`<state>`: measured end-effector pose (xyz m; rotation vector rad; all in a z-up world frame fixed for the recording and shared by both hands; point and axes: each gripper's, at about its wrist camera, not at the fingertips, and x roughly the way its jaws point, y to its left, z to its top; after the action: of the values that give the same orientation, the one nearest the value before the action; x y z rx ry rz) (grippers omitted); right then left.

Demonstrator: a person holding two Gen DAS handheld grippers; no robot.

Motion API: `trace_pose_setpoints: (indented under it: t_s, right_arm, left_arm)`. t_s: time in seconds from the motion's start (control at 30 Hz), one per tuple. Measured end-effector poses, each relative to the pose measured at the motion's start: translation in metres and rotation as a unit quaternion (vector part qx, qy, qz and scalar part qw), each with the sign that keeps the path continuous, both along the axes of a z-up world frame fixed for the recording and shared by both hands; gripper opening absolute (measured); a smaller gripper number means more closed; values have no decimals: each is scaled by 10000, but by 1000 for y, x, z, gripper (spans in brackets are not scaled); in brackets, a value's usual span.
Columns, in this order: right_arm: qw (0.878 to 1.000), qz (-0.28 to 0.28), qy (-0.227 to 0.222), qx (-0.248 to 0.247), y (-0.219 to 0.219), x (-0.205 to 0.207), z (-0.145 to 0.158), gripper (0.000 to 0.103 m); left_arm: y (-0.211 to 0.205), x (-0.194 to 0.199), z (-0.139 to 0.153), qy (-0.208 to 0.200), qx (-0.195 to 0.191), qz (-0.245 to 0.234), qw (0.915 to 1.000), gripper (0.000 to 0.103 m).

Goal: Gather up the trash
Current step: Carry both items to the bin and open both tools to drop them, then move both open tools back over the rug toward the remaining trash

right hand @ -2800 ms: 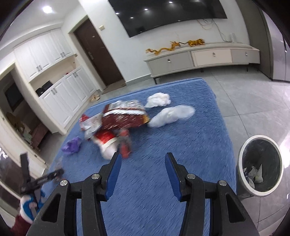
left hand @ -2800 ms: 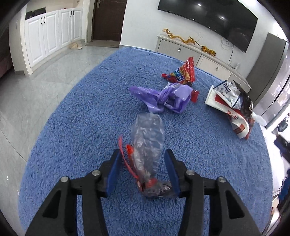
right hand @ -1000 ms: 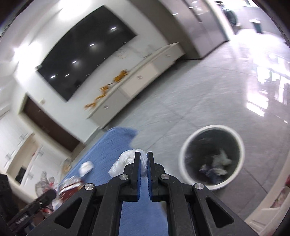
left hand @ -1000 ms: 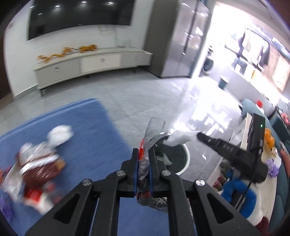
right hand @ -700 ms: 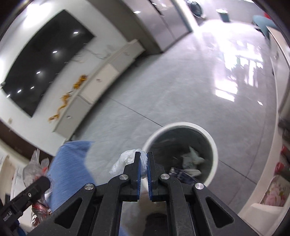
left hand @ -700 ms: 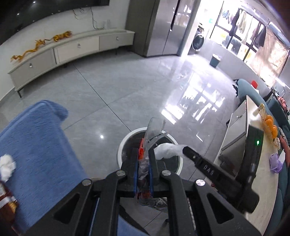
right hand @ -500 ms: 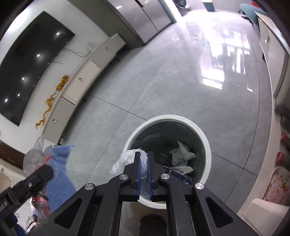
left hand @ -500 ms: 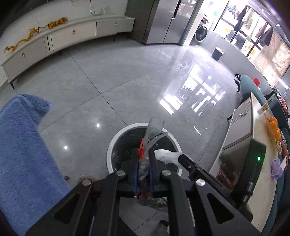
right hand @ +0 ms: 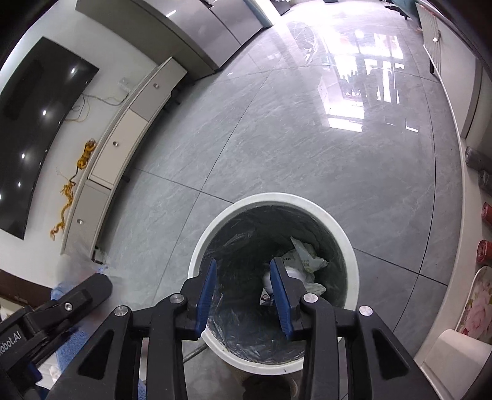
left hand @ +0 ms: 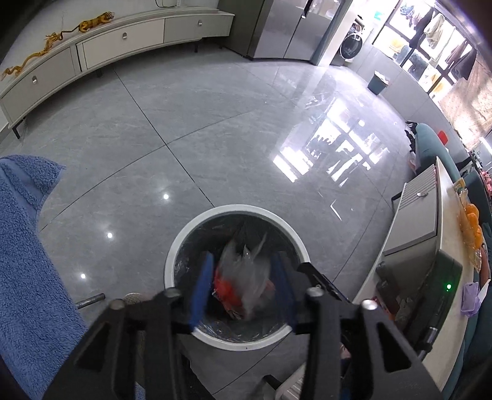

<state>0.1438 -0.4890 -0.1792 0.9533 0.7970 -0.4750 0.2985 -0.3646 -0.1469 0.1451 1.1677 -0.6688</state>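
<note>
Left wrist view. Left edge of frame: blue pile rug (left hand: 21,261), one corner curling onto the floor. Upper left: long white TV cabinet (left hand: 117,37) with gold dragon figurines (left hand: 92,24) on top. Floor (left hand: 215,123): large grey glossy tiles, ceiling spots and window glare reflected at centre right. Lower centre: round white trash bin (left hand: 178,249) with dark liner. Left hand-held gripper (left hand: 243,286) sits over the bin mouth, blue pads spread wide. Clear plastic wrapper (left hand: 246,277) with red parts shows blurred between the pads, touching neither as far as can be told, over the bin opening. Upper right: grey tall cabinets, a washing machine (left hand: 350,46), a small teal bin (left hand: 378,83). Right edge: worktop (left hand: 449,234) with oranges.

Right wrist view. Left edge: black wall TV (right hand: 27,123), the white cabinet below it. Lower left: part of the other gripper's black body. Centre: same grey tile floor, bright glare at top right. Lower centre: the white bin, crumpled white trash (right hand: 301,261) lying inside on the liner. Right hand-held gripper (right hand: 243,286) above the rim, pads spread, nothing between them.
</note>
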Motion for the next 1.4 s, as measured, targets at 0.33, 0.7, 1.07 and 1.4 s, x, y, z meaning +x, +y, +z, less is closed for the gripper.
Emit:
trace_pose_setpoints:
  t_s: [0.33,0.7,1.07,1.4]
  right_arm:
    - [9995,-47,-326,-21,5,-8,30,34]
    - [9961,202,-836,-175,38,-21,87,34]
    - [9785,1172,-1573,-635,107,-39,168,34]
    - [9538,2001,-1971,-1066,173,-62,217,34]
  left_arm:
    - [19,-13,32,-267,-108,207,9994,42]
    - [77,-48,110,-893,-381,510,9940,42]
    - [199,-102,190,-1611,-828,1185,9763,43]
    - [345,-170,233,-2345,-895,1929,9486,46]
